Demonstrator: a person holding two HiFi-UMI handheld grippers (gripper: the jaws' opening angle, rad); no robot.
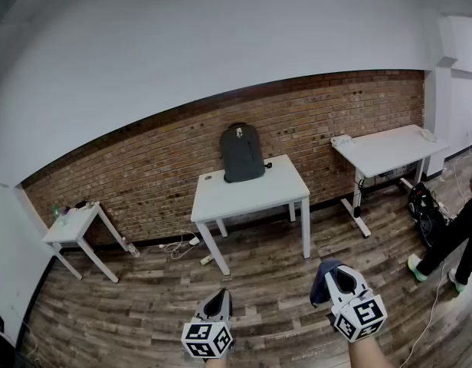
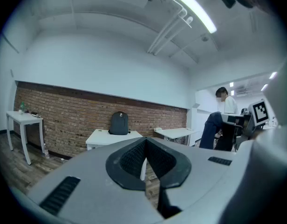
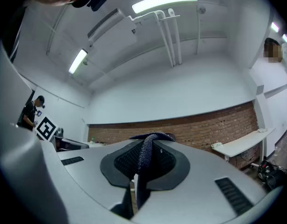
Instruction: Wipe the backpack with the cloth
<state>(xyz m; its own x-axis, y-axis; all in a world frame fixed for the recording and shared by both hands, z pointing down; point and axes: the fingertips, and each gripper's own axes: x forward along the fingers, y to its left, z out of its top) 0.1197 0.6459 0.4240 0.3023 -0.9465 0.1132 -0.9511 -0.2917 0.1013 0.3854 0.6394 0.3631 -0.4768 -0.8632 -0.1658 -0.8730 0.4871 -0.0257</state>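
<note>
Head view has both grippers low and near. The right gripper (image 1: 337,278) pinches the cloth (image 1: 321,284), seemingly ready for wiping, and the left gripper (image 1: 218,301) is closed on nothing. Well ahead, the backpack (image 1: 242,152) stands upright at the table's (image 1: 251,194) back edge, apparently propped against the wall (image 1: 144,182), not yet reached.

A white table (image 1: 251,194) carries the dark backpack (image 1: 242,152) (upright against the brick wall (image 1: 144,182)) near its back edge.
</note>
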